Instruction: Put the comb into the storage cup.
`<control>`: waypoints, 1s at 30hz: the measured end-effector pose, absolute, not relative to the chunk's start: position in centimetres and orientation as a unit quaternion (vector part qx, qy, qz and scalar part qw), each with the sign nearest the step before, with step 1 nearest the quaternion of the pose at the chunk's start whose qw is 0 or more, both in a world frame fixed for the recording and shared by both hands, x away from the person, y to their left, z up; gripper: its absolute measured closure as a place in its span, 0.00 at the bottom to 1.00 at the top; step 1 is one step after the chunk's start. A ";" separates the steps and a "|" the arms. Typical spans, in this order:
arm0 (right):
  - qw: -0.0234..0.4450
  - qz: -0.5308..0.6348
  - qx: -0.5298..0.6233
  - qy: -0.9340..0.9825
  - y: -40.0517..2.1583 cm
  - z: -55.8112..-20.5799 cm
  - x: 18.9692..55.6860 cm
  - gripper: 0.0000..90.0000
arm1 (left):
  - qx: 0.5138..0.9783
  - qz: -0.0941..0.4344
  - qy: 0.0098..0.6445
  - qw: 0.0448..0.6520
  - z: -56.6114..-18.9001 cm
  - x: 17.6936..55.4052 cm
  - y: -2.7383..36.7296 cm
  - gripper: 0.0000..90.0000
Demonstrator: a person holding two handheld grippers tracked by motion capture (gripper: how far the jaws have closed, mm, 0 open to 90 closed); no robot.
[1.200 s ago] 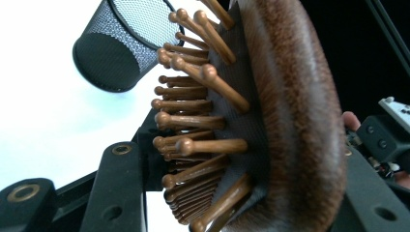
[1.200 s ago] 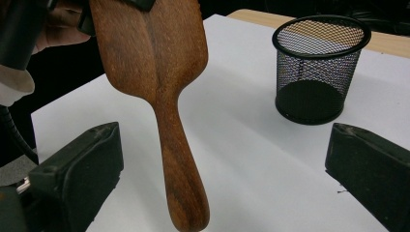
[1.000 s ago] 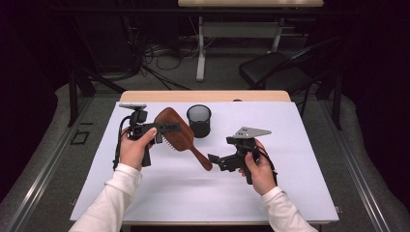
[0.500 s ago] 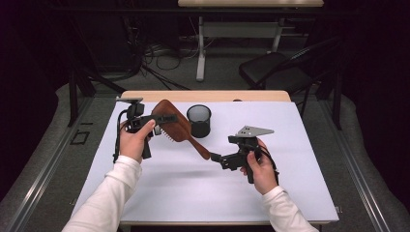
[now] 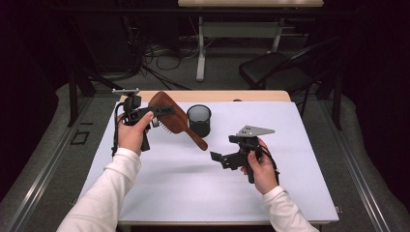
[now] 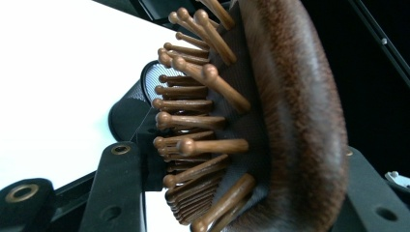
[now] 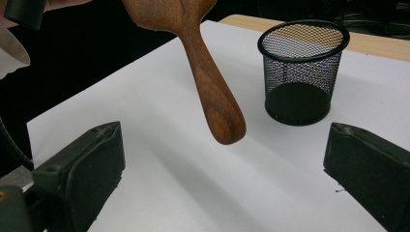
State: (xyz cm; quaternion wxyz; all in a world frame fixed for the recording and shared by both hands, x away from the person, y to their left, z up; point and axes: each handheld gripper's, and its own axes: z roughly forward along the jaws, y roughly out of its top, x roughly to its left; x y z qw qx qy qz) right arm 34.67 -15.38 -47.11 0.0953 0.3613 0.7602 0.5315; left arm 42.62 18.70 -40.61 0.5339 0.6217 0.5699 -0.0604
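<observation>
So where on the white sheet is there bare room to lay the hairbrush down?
The near half of the white sheet, between the two forearms, is bare, as is the far right stretch beyond the mesh cup. It is crowded at far left, where the left gripper holds the hairbrush beside the cup.

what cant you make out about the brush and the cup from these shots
- Brown wooden paddle hairbrush, left gripper view: handle cut off by the frame.
- Same brush, right gripper view: head cut off by the top edge.
- Black wire mesh cup, left gripper view: mostly hidden behind the brush's pins.
- Left gripper, high view: pads too small to tell exactly where they press on the brush head.
</observation>
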 end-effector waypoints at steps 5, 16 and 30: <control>0.096 0.531 0.363 0.759 -15.5 -47.1 34.7 0.01 | 0.617 -0.053 0.573 0.537 -40.0 42.9 18.7 0.54; 0.096 0.533 0.363 0.758 -15.6 -47.0 34.7 0.01 | 0.607 -0.038 0.581 0.541 -38.5 43.9 18.7 0.54; 0.098 0.536 0.365 0.755 -15.9 -46.9 34.7 0.02 | 0.604 -0.016 0.584 0.542 -36.8 44.7 18.0 0.54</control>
